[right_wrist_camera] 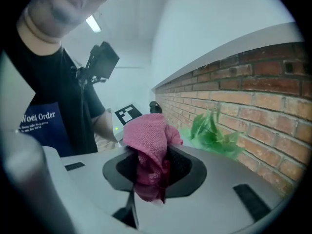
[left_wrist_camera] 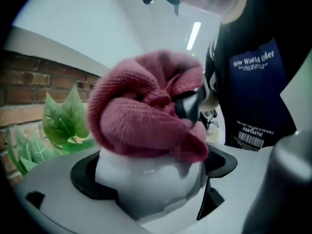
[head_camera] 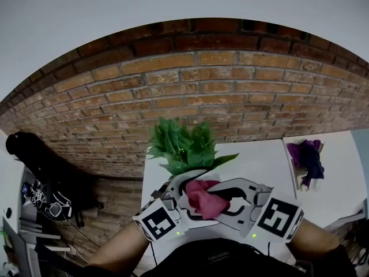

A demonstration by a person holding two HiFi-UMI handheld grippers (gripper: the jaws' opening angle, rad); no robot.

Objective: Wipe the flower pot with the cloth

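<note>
In the head view a small white flower pot with a green leafy plant is held up above the white table. My left gripper is shut on the pot, whose white body fills the gap between its jaws. A pink knitted cloth lies bunched over the top of the pot. My right gripper is shut on this cloth, which hangs between its jaws. The right gripper's dark fingertip presses into the cloth. The plant shows beyond the cloth.
A red brick wall runs behind the table. At the right a white stand holds a purple cloth. A black bag and cables lie on the floor at the left. A person's dark shirt is close behind both grippers.
</note>
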